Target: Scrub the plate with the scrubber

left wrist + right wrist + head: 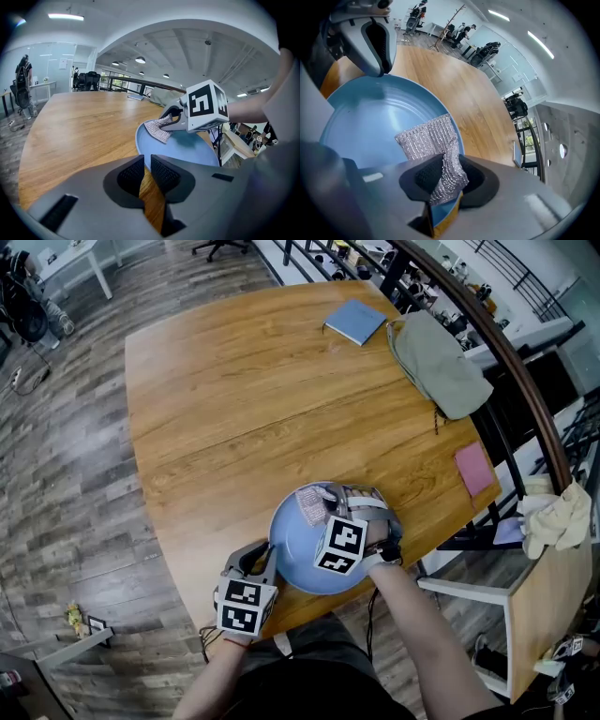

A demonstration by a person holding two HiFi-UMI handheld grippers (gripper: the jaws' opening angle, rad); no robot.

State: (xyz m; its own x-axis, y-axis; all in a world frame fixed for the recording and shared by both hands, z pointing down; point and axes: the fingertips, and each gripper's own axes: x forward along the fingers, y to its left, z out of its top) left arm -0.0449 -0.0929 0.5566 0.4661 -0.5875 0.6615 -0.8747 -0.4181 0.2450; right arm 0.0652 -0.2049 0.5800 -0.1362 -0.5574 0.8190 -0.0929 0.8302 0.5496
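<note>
A round blue plate point(293, 565) lies on the wooden table point(234, 399) near its front edge. My left gripper point(265, 559) is at the plate's left rim; in the left gripper view its jaws point(146, 162) stand nearly together with the rim of the plate point(187, 147) running between the pads. My right gripper point(328, 509) reaches over the plate from the right, shut on a silver mesh scrubber point(314, 503). The right gripper view shows the scrubber point(426, 138) pinched in the gripper point(443, 174), its free end lying on the plate point(365, 126) near the far rim.
A blue notebook point(356, 322) and a grey-green bag point(439, 362) lie at the table's far right. A pink pad point(474, 468) sits near the right edge. A dark railing point(525, 381) curves past that side, and a cream cloth point(558, 517) rests on a side unit.
</note>
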